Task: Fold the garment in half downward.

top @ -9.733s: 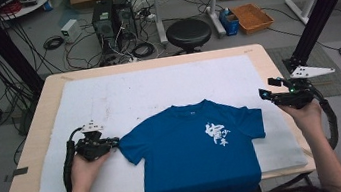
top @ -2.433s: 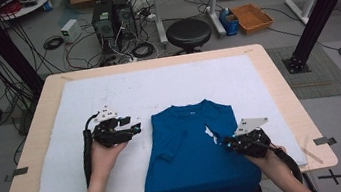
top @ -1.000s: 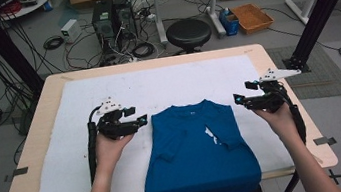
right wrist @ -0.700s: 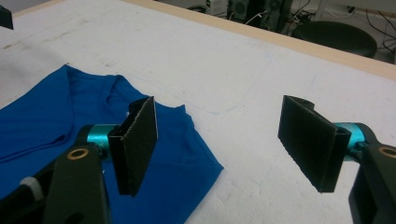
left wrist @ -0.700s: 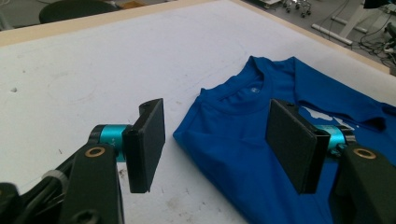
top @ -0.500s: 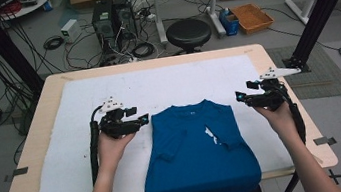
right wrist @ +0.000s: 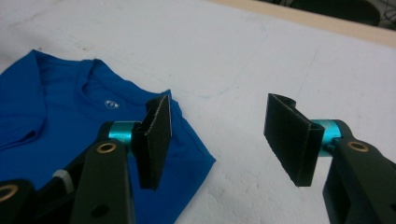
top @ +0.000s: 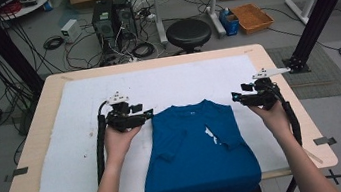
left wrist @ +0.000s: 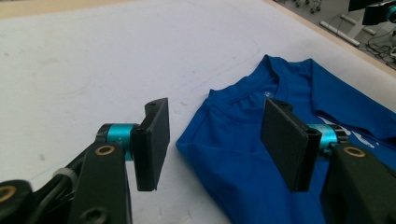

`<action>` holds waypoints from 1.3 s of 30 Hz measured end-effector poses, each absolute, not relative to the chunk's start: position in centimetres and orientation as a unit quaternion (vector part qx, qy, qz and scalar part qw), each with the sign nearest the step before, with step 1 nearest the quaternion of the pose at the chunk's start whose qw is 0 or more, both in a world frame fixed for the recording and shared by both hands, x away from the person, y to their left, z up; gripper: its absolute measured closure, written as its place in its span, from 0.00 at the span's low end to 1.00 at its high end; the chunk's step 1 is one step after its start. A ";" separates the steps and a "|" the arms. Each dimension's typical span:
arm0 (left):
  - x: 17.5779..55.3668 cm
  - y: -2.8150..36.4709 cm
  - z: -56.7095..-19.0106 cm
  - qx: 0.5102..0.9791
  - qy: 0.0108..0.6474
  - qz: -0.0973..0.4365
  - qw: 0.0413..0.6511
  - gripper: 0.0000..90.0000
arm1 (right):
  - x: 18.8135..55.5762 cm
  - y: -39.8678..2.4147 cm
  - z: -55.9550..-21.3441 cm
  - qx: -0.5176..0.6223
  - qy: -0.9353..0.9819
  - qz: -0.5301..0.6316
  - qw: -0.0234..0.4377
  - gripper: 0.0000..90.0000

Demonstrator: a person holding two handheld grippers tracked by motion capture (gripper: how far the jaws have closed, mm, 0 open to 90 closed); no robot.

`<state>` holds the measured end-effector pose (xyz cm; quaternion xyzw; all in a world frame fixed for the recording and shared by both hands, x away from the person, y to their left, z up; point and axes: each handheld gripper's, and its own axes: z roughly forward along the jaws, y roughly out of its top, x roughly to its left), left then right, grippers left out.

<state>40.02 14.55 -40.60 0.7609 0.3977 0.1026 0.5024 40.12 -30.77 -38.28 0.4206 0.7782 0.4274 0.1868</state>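
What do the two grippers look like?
Both are black. The left gripper and right gripper each have flat rectangular black jaws on teal collars, with brass-coloured pivots. Each trails a black cable and carries a grey three-cornered top plate. Forearms are bare.

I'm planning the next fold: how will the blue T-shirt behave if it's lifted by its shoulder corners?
The blue T-shirt looks thin and soft, with both sleeves folded in, so it would probably droop and the folds may fall open. Its hem hangs over the table edge, so it likely drags.
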 end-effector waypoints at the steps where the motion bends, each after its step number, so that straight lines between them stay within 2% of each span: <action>1: 40.3 14.2 -40.8 0.762 0.400 0.099 0.499 0.48 | 40.3 -30.7 -38.5 0.422 0.780 0.423 0.185 0.48; 9: 41.7 12.7 -42.1 0.772 0.404 0.091 0.482 0.49 | 41.9 -29.0 -40.6 0.432 0.791 0.395 0.176 0.53; 17: 42.0 12.6 -42.7 0.775 0.400 0.088 0.480 0.49 | 42.7 -27.2 -41.5 0.419 0.803 0.384 0.178 0.53; 31: 42.0 12.2 -42.8 0.786 0.378 0.102 0.478 0.49 | 43.1 -27.2 -41.9 0.420 0.800 0.394 0.171 0.52; 39: 42.3 12.6 -42.4 0.776 0.394 0.099 0.482 0.52 | 43.2 -27.4 -41.8 0.428 0.792 0.404 0.162 0.51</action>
